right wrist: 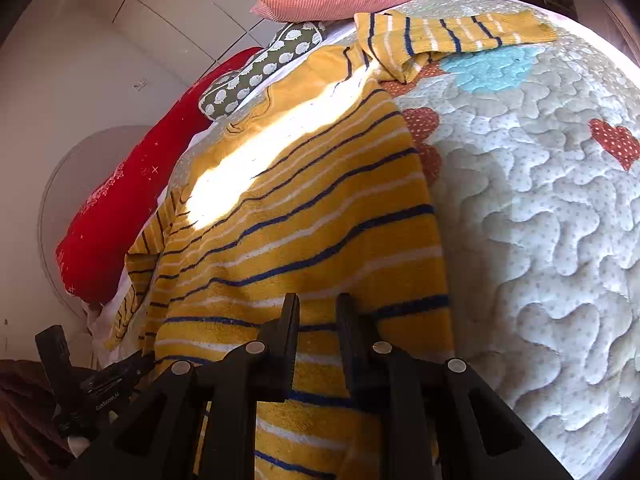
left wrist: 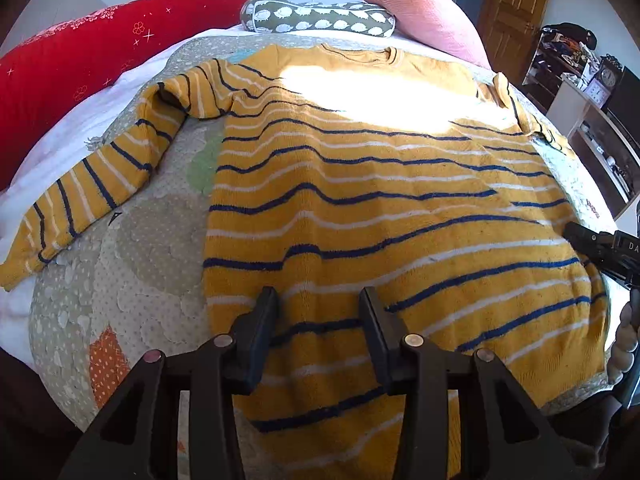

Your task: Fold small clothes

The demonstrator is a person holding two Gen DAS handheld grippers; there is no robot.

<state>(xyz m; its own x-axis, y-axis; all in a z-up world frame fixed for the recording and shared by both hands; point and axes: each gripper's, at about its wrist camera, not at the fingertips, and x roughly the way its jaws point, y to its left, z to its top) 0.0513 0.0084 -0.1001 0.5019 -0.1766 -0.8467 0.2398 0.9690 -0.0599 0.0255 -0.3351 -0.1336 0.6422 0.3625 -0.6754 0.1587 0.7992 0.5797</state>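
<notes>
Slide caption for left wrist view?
Open left gripper over hem of striped yellow sweater spread flat on quilt.

Striped yellow sweater spread flat on quilt, left gripper parted above its hem.

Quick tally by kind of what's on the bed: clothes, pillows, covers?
Sweaters: 1, yellow striped sweater
Pillows: 3, red pillow, hedgehog pillow, pink pillow
Quilts: 1, the dotted quilt under the sweater
Total: 5
</notes>
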